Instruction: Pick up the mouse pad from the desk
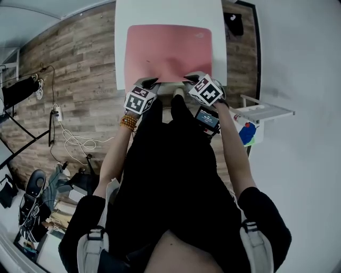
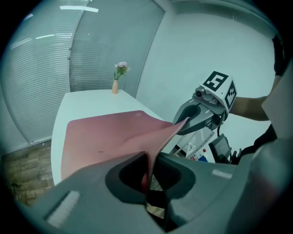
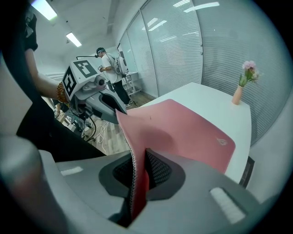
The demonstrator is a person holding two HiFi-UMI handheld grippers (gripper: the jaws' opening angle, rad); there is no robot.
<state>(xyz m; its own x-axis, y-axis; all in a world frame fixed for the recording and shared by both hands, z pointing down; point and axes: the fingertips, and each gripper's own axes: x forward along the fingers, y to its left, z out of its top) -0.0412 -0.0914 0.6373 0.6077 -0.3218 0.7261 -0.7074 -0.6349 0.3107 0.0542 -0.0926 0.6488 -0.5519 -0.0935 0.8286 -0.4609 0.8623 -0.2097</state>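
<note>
Two grippers: left gripper [image 1: 148, 82] and right gripper [image 1: 193, 78], fingers tight on one mouse pad [image 1: 168, 50] on one desk [image 1: 170, 11]

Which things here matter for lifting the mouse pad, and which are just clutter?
In the job:
mouse pad, near edge pinched and raised
left claw, shut on it
right claw, shut on it
desk

Lying about:
flower vase at the desk's far end
floor cables
</note>
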